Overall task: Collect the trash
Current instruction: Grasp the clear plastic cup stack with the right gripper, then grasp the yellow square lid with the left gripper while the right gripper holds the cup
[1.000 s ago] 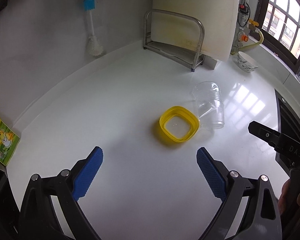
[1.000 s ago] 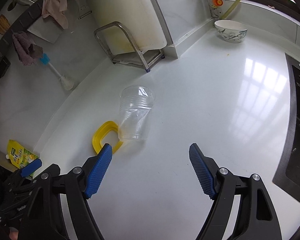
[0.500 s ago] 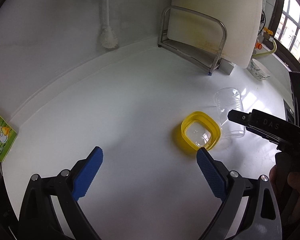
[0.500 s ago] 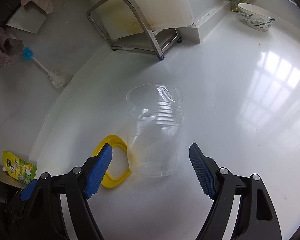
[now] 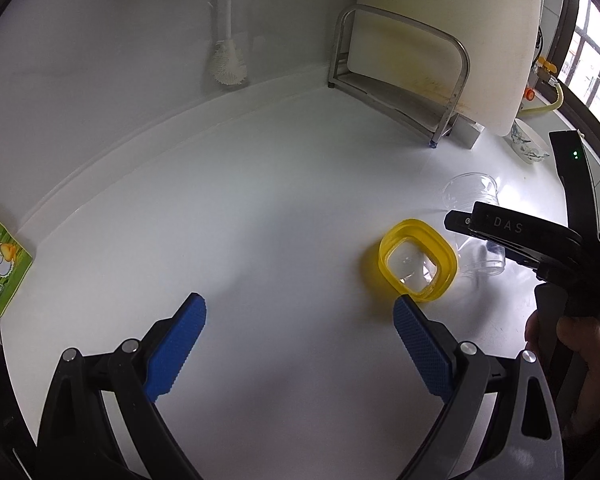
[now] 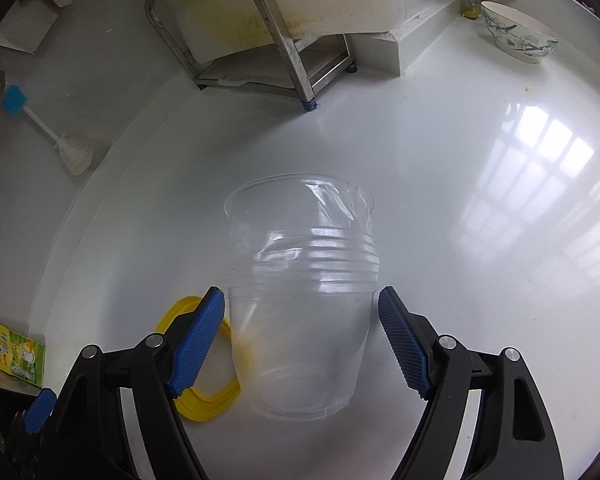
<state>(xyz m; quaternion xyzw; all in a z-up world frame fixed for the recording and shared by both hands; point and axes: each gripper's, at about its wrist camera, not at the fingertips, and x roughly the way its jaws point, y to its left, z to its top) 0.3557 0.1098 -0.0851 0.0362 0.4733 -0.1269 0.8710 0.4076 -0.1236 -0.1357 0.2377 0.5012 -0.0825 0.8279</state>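
- Left wrist view: the left tool (image 5: pixel 298 320) hangs released over the white surface (image 5: pixel 260 208), its blue pads wide apart with bare room between them. Ahead and to the right, just past the right pad, lies a yellow lid (image 5: pixel 418 260). Beyond it the clear plastic cup (image 5: pixel 470 196) lies on its side, partly hidden by the right tool (image 5: pixel 488 240). The surface's back edge curves along the wall, with a dish rack (image 5: pixel 404 80) far ahead.
- Right wrist view: the right tool (image 6: pixel 302 336) is released, its pads flanking the clear plastic cup's (image 6: pixel 304 280) base; whether they touch it is unclear. The yellow lid (image 6: pixel 204 392) lies behind the left pad. Open surface (image 6: pixel 500 240) spreads to the right, with a bowl (image 6: pixel 518 36) far ahead.
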